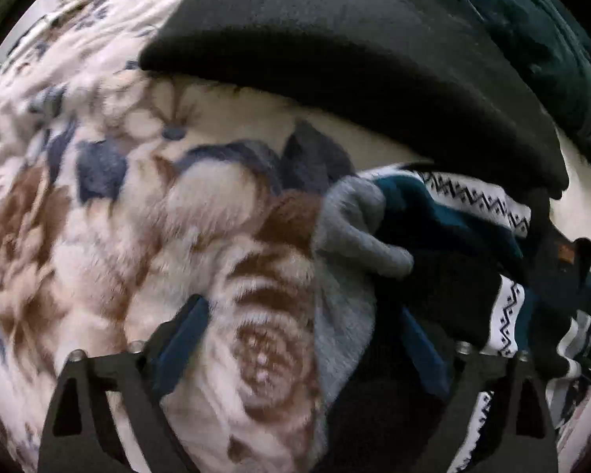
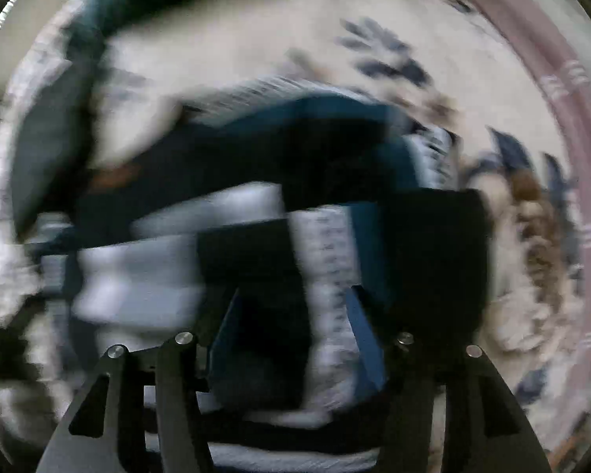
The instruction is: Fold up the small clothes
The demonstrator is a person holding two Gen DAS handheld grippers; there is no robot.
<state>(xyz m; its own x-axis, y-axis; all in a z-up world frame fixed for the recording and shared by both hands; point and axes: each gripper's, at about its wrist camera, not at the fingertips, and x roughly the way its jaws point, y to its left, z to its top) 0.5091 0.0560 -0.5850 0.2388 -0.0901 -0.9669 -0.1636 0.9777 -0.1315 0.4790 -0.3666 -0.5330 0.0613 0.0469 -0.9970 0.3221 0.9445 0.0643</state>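
Note:
A small knitted garment, teal, black and white with zigzag bands and a grey lining, lies bunched on a floral fleece blanket at the right of the left wrist view. My left gripper is open, its blue fingers wide apart over the blanket and the garment's grey edge. In the blurred right wrist view the same garment fills the middle. My right gripper has its fingers apart with the garment's white band between them.
A large black fleece piece and a dark green one lie behind the garment. The blanket spreads all around, with a pink border at the right.

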